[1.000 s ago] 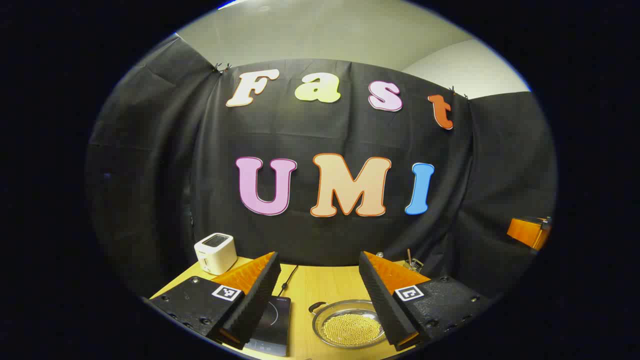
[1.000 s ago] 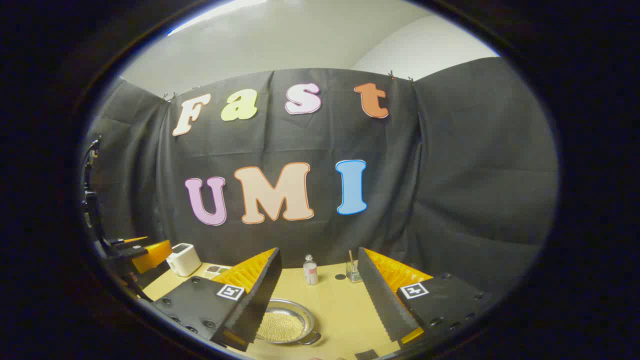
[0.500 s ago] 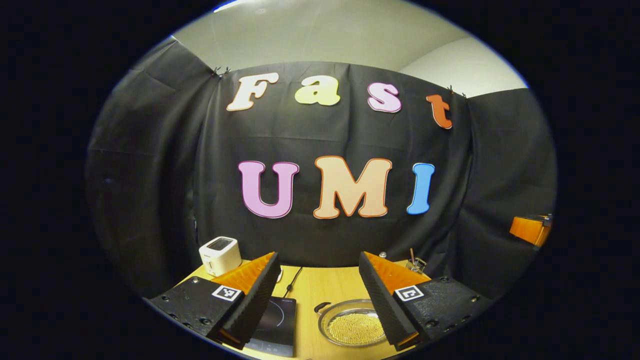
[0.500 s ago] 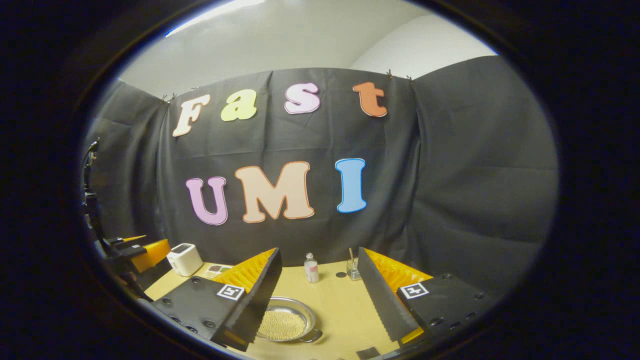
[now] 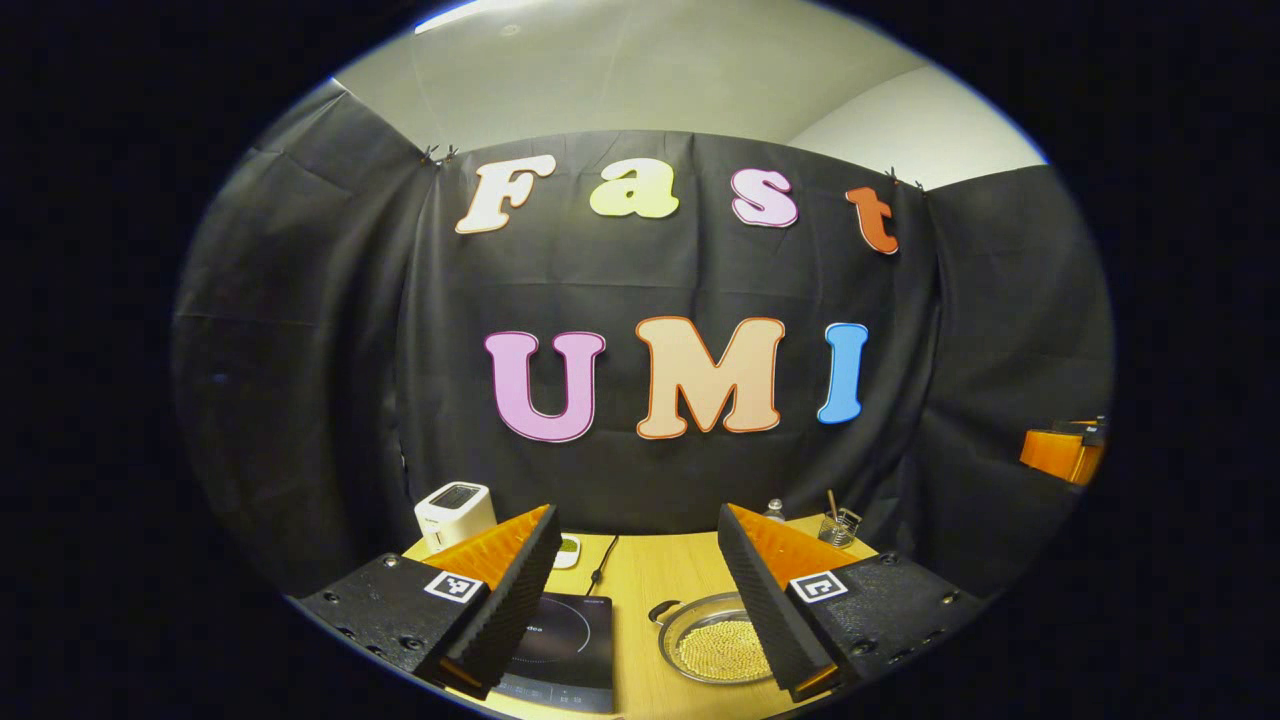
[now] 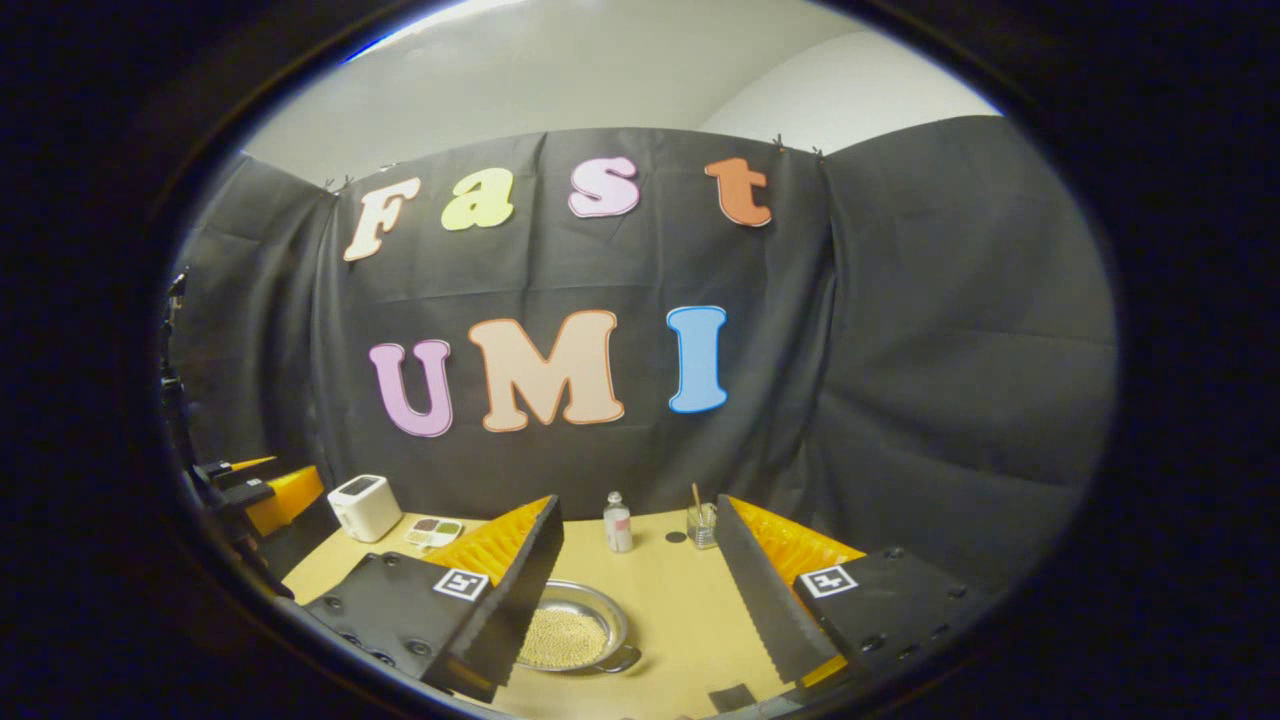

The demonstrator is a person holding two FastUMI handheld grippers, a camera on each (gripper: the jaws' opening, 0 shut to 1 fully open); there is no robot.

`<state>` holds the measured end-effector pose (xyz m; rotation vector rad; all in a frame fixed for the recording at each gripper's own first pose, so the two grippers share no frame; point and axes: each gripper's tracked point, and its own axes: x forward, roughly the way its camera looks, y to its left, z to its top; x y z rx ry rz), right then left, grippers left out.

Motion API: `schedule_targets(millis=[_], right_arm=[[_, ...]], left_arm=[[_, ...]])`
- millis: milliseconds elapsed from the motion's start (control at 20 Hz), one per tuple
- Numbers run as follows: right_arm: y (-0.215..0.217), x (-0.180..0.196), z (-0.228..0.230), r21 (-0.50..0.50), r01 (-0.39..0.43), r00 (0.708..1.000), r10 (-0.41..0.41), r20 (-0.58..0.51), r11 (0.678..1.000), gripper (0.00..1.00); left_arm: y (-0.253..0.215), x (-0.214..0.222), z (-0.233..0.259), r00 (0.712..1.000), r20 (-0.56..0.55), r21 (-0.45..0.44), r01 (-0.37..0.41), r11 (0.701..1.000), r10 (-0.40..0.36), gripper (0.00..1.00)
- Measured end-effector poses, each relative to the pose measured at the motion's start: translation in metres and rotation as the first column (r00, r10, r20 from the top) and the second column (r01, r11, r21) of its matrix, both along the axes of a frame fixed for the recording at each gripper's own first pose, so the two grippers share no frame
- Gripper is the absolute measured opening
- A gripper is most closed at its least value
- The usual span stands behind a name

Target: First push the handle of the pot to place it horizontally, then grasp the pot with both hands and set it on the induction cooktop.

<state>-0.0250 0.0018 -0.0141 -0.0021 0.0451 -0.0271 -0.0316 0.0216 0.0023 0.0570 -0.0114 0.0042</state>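
Note:
A shallow steel pot (image 5: 715, 650) filled with small golden beads sits on the wooden table (image 5: 640, 585), partly behind my left gripper's right finger. Its dark loop handle (image 5: 663, 612) points to the far left. A black induction cooktop (image 5: 560, 650) lies just left of it. My left gripper (image 5: 636, 512) is open, held above and short of both. In the right gripper view the pot (image 6: 570, 630) lies behind the left finger, its near handle (image 6: 622, 660) pointing right. My right gripper (image 6: 638, 502) is open and empty above the table (image 6: 670, 600).
A white toaster (image 5: 455, 512) stands at the back left, with a cable (image 5: 600, 565) running to the cooktop. A small bottle (image 6: 617, 522), a glass with a stick (image 6: 702, 522) and a small seasoning dish (image 6: 435, 532) line the back edge. The other gripper (image 6: 270, 495) hovers at far left.
Both views have tipped downward, so more tabletop shows. In the left gripper view the pot and cooktop slid to the right. Both grippers stayed open.

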Motion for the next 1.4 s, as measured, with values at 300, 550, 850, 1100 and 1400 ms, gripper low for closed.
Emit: schedule_targets(millis=[300,550,850,1100,1400], right_arm=[[0.008,-0.013,-0.013,0.004,0.019,0.999,-0.019,-0.03,1.0,0.93],[0.019,-0.024,-0.017,0.029,0.035,0.999,-0.034,-0.032,0.999,0.93],[0.03,-0.033,-0.029,0.103,0.065,0.997,-0.06,-0.05,0.993,0.62],[0.028,-0.034,-0.039,0.096,0.118,0.992,-0.112,-0.065,0.988,0.07],[0.053,-0.034,-0.062,0.074,0.076,0.991,-0.067,-0.118,0.994,0.03]], left_arm=[[0.006,-0.011,-0.002,1.0,-0.004,0.016,0.024,1.0,-0.024,0.96],[0.02,-0.024,-0.012,0.999,-0.027,0.013,0.039,0.999,-0.038,0.96],[0.049,-0.042,-0.014,1.0,-0.007,0.007,0.029,1.0,-0.029,0.95],[0.069,-0.052,-0.021,1.0,-0.012,-0.002,0.017,1.0,-0.017,0.96],[0.091,-0.062,-0.024,1.0,-0.011,0.033,-0.01,0.999,0.01,0.96]])
